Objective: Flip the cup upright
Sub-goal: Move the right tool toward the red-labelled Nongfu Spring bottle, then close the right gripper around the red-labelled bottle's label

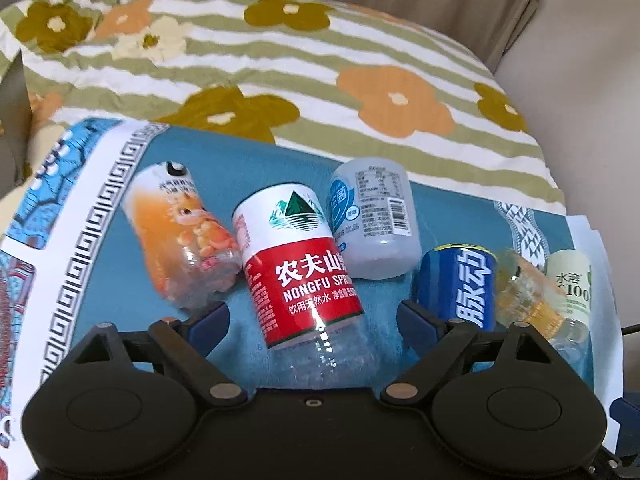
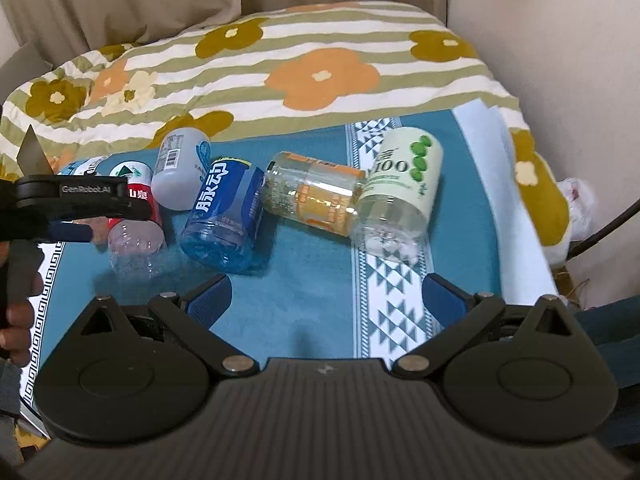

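Glossy clear plastic red-labelled cup (image 1: 308, 276), matt teal cloth mat (image 2: 320, 292), soft quilted floral blanket (image 1: 320, 72).

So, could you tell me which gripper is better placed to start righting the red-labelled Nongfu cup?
Left. The left gripper is open with the Nongfu cup lying right between its fingers. The right gripper is open too, but faces bare blue mat, with that cup off to its left.

In the right wrist view the left gripper (image 2: 86, 216) covers the upper side of the red-label cup (image 2: 138, 216); the orange squirrel cup behind that gripper is hidden. In the left wrist view the amber cup (image 1: 528, 292), beside the blue cup (image 1: 464, 284), is blurred
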A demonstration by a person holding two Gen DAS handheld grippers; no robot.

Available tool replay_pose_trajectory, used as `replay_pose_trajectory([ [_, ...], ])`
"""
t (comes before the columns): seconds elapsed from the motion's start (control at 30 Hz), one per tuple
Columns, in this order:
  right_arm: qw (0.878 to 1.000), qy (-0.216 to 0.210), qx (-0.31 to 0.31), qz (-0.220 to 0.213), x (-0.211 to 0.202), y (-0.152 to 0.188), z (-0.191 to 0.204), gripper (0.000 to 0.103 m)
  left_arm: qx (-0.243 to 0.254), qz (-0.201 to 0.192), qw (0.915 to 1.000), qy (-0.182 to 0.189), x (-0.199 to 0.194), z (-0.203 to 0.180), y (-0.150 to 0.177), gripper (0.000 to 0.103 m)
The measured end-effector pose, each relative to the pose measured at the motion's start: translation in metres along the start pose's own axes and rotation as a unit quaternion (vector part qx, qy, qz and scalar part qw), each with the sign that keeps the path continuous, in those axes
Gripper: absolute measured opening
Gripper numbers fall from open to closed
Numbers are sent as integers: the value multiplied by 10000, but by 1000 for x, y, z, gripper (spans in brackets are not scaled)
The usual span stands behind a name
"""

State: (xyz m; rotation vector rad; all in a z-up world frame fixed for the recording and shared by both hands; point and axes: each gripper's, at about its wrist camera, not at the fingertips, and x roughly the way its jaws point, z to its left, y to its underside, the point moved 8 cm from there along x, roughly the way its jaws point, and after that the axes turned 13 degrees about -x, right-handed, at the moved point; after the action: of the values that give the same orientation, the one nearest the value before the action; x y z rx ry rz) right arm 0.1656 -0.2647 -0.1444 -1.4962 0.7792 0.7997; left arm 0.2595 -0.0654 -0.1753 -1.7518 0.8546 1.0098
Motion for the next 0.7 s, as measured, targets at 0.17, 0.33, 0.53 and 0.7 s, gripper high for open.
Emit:
replay_pose_trajectory([
  [0.17, 9999, -42, -26, 135, 14, -6, 6, 103, -120, 154, 9998, 49, 13, 3, -5, 88],
  [0.33, 9997, -114, -22, 221, 24, -8, 10, 103, -238, 303, 9992, 113, 21, 4, -7, 79],
  [0.53, 9995, -160, -61, 250, 27, -10, 14, 103, -311, 365, 9987, 163, 23, 5, -7, 71],
  [0.7, 9996, -174, -48, 220, 25, -10, 14, 103, -274, 282, 9990, 195, 15, 3, -5, 71],
])
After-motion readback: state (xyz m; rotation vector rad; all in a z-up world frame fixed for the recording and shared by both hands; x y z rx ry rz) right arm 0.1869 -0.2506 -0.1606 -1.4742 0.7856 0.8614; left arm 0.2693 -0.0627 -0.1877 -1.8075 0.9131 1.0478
